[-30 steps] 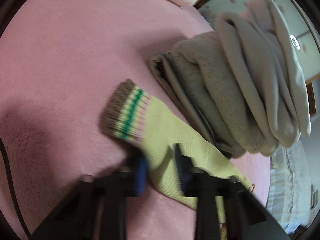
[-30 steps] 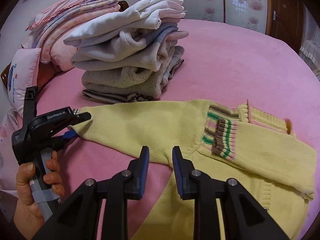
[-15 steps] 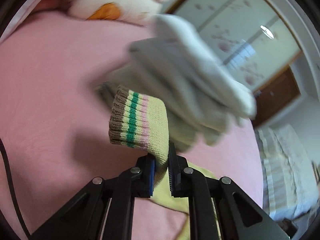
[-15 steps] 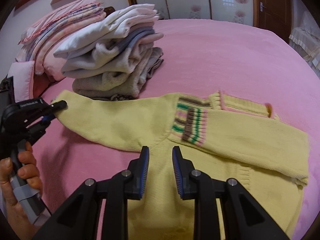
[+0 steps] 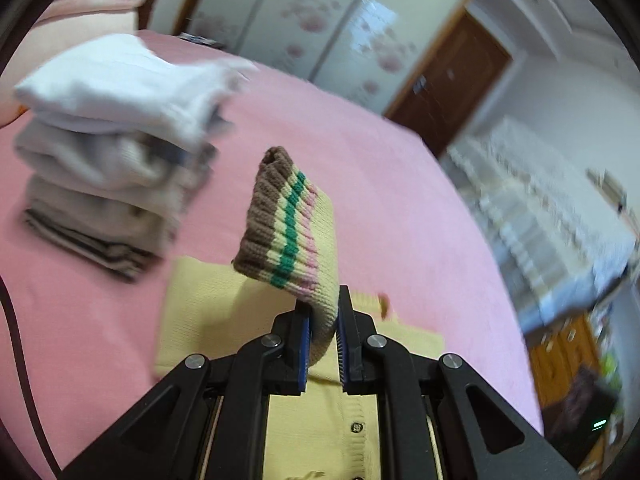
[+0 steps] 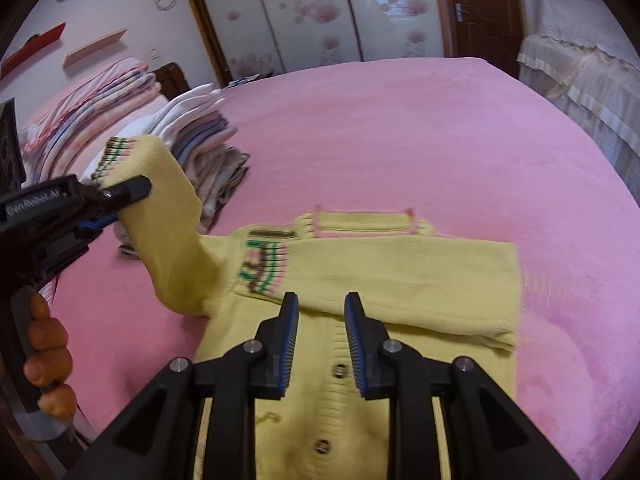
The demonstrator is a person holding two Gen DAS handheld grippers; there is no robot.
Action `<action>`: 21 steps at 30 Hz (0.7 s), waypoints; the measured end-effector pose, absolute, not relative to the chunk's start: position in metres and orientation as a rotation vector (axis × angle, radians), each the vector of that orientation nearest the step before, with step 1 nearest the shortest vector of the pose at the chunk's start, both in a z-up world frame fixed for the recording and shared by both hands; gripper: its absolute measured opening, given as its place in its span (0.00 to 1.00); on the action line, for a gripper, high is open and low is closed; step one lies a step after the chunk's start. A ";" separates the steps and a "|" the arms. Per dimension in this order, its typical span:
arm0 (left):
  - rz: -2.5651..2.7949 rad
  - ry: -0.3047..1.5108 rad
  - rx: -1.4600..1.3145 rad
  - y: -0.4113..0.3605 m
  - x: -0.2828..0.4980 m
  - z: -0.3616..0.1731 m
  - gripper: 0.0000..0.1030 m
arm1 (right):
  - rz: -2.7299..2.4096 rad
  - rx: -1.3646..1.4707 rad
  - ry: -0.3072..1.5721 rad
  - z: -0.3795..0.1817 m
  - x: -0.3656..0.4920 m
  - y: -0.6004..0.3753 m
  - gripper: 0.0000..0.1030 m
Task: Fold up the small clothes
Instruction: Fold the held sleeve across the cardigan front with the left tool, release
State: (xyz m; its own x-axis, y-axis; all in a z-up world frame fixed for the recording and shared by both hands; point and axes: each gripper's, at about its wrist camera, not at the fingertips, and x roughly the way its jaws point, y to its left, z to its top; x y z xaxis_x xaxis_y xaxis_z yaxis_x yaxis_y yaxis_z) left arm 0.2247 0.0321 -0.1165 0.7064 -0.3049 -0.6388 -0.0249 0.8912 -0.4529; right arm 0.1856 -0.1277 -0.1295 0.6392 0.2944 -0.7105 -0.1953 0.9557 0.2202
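A yellow knitted cardigan (image 6: 400, 276) lies on the pink bed, its right sleeve folded across the chest. My left gripper (image 5: 323, 320) is shut on the other sleeve (image 5: 292, 232) near its brown, green and pink striped cuff and holds it up in the air above the cardigan's body (image 5: 320, 412). The right wrist view shows that gripper (image 6: 120, 196) at the left with the lifted sleeve (image 6: 168, 216). My right gripper (image 6: 321, 312) is open and empty, hovering over the buttoned front of the cardigan.
A stack of folded clothes (image 5: 116, 152) sits on the pink bed (image 6: 420, 140) left of the cardigan, seen in the right wrist view too (image 6: 208, 136). Folded bedding (image 6: 92, 100) lies behind it. A covered piece of furniture (image 6: 580, 72) stands right of the bed.
My left gripper closed on the sleeve near the cuff, lifted it off the bed and swung it toward the cardigan's body. My right gripper stayed open above the cardigan's front.
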 end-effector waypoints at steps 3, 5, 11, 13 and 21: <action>-0.187 0.845 -0.387 -0.006 0.236 -0.139 0.09 | 0.241 0.143 0.838 -0.134 0.186 -0.151 0.23; -0.197 0.891 -0.331 -0.032 0.246 -0.161 0.09 | 0.220 0.147 0.847 -0.139 0.186 -0.162 0.23; -0.266 1.045 -0.200 -0.083 0.247 -0.217 0.47 | 0.184 0.159 0.892 -0.157 0.188 -0.182 0.23; -0.296 1.047 -0.179 -0.079 0.233 -0.226 0.59 | 0.177 0.162 0.904 -0.161 0.188 -0.185 0.23; -0.251 0.942 -0.164 -0.053 0.193 -0.202 0.70 | 0.206 0.170 0.922 -0.164 0.193 -0.186 0.23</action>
State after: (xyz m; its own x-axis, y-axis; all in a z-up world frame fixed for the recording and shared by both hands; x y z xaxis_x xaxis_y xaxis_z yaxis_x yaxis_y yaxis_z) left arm 0.1929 -0.0527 -0.2025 0.5618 -0.2834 -0.7772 0.1415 0.9586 -0.2473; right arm 0.1927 -0.1860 -0.1643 0.5870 0.2484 -0.7705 -0.1032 0.9670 0.2330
